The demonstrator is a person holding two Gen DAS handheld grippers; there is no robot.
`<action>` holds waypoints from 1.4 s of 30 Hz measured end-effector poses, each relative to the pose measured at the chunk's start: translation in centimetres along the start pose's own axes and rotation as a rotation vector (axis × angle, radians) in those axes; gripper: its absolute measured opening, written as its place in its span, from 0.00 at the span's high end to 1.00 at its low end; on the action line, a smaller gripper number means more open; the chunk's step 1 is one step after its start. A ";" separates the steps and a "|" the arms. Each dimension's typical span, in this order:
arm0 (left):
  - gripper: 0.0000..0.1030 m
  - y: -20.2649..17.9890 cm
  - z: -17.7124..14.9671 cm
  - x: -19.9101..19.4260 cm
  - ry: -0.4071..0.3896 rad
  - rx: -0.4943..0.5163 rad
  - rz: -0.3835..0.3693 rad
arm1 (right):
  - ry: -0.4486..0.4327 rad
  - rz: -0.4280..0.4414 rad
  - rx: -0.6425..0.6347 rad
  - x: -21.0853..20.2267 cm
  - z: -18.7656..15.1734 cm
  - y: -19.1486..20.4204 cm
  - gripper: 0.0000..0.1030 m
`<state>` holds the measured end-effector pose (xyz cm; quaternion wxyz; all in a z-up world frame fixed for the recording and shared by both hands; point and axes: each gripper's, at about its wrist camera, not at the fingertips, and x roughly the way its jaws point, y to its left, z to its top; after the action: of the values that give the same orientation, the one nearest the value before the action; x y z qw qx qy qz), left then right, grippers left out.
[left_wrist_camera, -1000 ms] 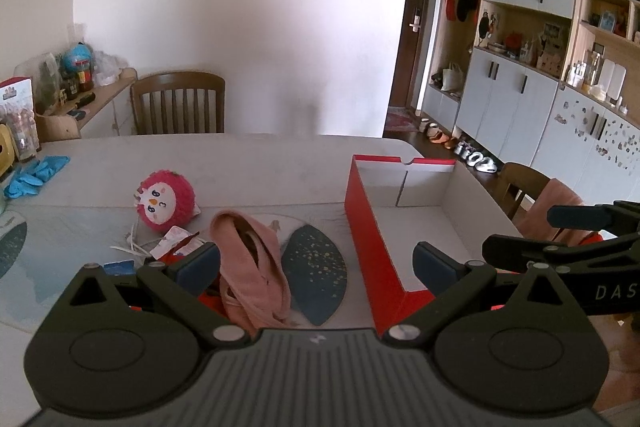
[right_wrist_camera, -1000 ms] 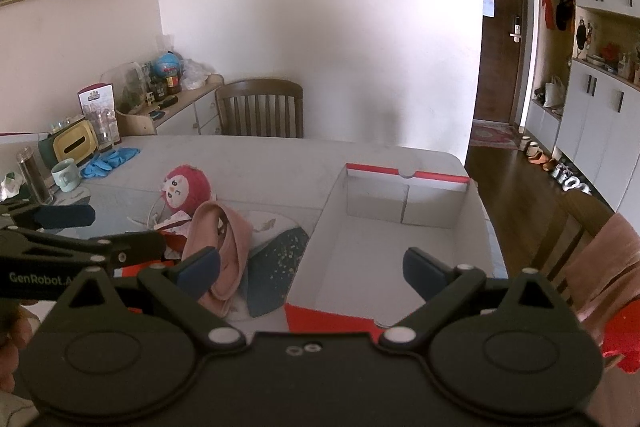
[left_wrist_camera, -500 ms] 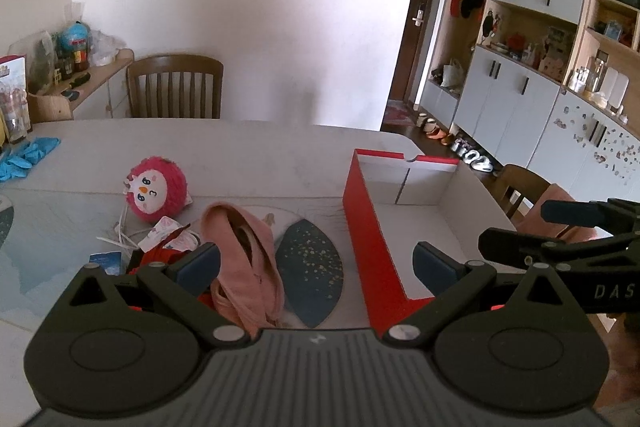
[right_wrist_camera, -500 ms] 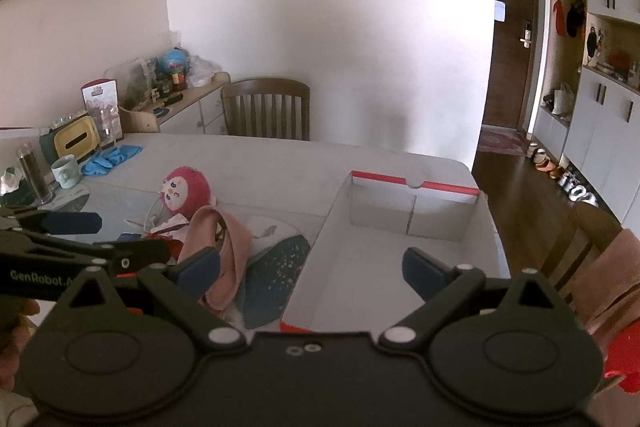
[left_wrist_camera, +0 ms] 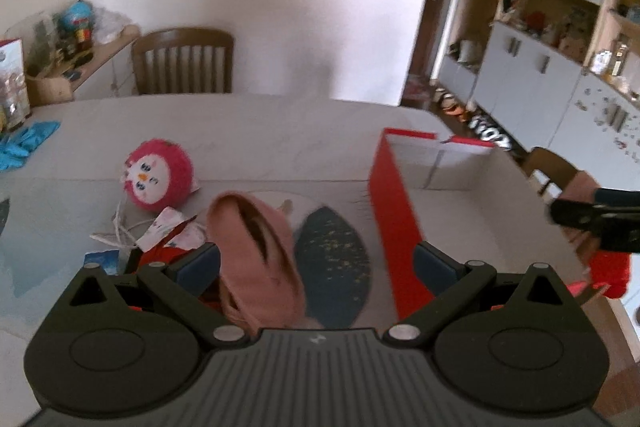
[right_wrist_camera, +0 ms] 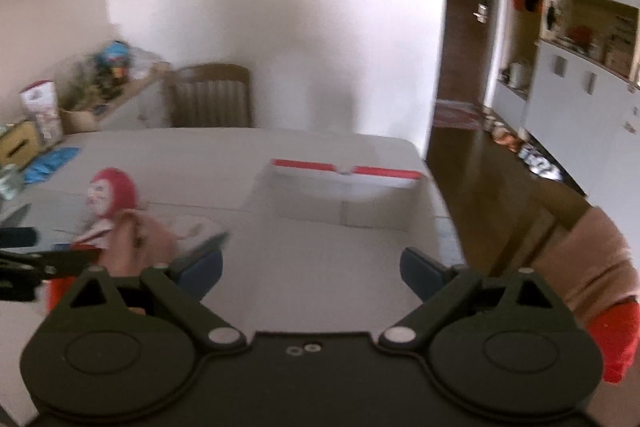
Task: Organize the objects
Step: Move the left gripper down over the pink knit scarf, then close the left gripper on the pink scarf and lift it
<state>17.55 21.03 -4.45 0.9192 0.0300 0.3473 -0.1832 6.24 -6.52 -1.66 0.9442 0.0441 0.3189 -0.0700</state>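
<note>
Both tools are spread wide and hold nothing: the left tool [left_wrist_camera: 316,261] hangs over the clutter, the right tool [right_wrist_camera: 311,265] over the box [right_wrist_camera: 348,223].

The pink cloth [left_wrist_camera: 256,247], soft and folded, lies nearest, partly over a dark oval pad [left_wrist_camera: 332,255]. A pinch there could drag the pad, or the thin white cord [left_wrist_camera: 120,231] and small packets [left_wrist_camera: 168,231] beside it.

Further along the counter [left_wrist_camera: 260,131], the round fuzzy plush [left_wrist_camera: 160,177] may roll if nudged.

The box, stiff red-and-white card, stands open and empty, so a snagged cloth could tip its wall.
</note>
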 end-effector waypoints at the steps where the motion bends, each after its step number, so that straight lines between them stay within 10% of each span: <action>1: 0.00 0.4 0.0 0.5 0.006 -0.006 0.010 | 0.007 -0.008 0.009 0.4 0.0 -0.6 0.08; 15: 0.01 2.7 -1.0 10.2 0.191 -0.005 0.125 | 0.103 -0.182 0.017 6.0 -0.4 -6.5 0.15; 27: 0.15 2.4 -2.0 14.5 0.266 0.067 0.199 | 0.257 -0.219 0.051 10.5 -1.5 -8.9 0.42; 42: 0.71 1.3 -2.0 15.0 0.259 0.137 0.211 | 0.362 -0.189 0.089 12.4 -2.0 -9.3 0.90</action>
<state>27.13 17.83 -15.79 0.8767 0.1521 0.4444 -0.1038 13.25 -16.69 -11.15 0.8577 0.0677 0.4828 -0.1634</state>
